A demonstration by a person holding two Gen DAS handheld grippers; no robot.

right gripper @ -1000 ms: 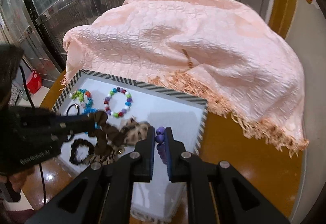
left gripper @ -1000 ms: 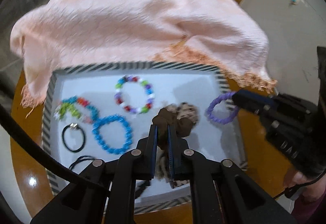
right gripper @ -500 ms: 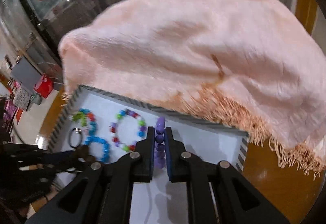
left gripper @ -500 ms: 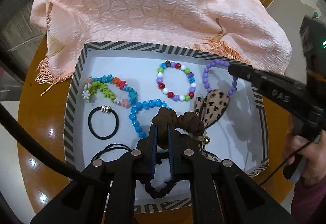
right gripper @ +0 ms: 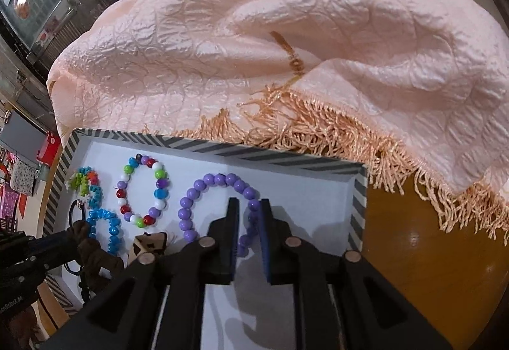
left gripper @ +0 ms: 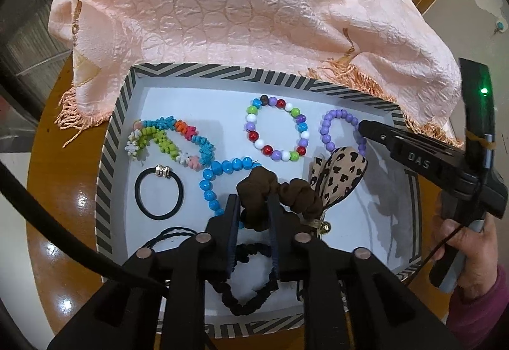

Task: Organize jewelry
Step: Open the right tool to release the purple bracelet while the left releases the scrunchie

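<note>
A white tray with a striped rim (left gripper: 108,159) (right gripper: 358,191) holds the jewelry. My left gripper (left gripper: 253,202) is open, its fingers around a brown scrunchie (left gripper: 276,194) with a leopard-print bow (left gripper: 337,175). My right gripper (right gripper: 249,207) (left gripper: 361,127) is open, its fingers on either side of a purple bead bracelet (right gripper: 203,188) (left gripper: 331,122) that lies on the tray floor. A multicolour bead bracelet (left gripper: 275,129) (right gripper: 143,191), a blue bead bracelet (left gripper: 219,172) and a colourful flower bracelet (left gripper: 168,140) lie to its left.
A peach fringed cloth (left gripper: 248,10) (right gripper: 270,48) drapes over the tray's far edge. A black hair tie (left gripper: 159,194) and a black scrunchie (left gripper: 248,289) lie near the front. The tray sits on a glossy brown round table (left gripper: 57,223) (right gripper: 413,254).
Both grippers have opened. The purple bracelet went from held in the right gripper to lying on the tray. The left gripper loosened its hold on the brown scrunchie, now low in the tray.
</note>
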